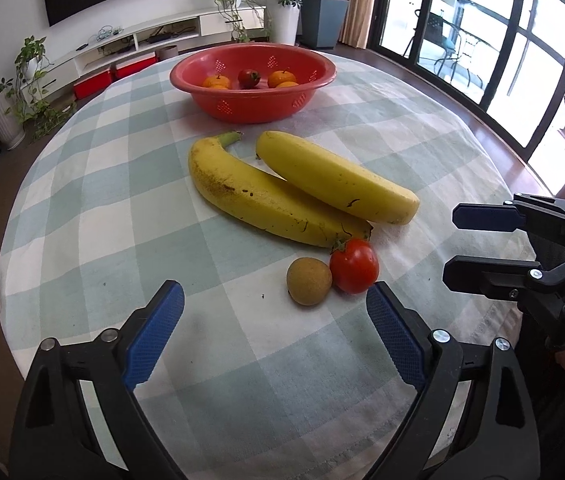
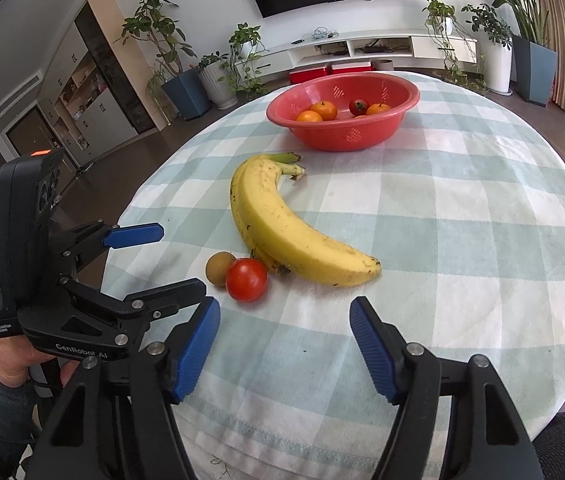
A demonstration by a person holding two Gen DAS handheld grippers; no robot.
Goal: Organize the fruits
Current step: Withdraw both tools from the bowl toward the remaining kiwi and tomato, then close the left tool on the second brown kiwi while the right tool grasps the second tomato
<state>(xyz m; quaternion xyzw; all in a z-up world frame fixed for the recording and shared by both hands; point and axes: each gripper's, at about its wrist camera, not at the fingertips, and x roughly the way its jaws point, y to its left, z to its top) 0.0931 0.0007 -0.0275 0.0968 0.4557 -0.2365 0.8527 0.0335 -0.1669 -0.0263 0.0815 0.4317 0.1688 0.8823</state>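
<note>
Two yellow bananas [image 1: 270,196] [image 2: 286,224] lie side by side in the middle of the checked tablecloth. A red tomato [image 1: 354,266] [image 2: 246,280] and a small brown round fruit [image 1: 308,281] [image 2: 219,267] sit touching each other at the bananas' near end. A red basket [image 1: 314,84] [image 2: 406,108] at the far side holds several oranges and a tomato. My left gripper [image 1: 274,312] [image 2: 174,256] is open and empty, just short of the small fruits. My right gripper [image 2: 284,340] [image 1: 452,244] is open and empty, near the tomato.
The round table [image 1: 82,208] drops off on all sides. Potted plants, a white TV shelf and a wall TV stand behind it. Glass doors are at the right in the left wrist view.
</note>
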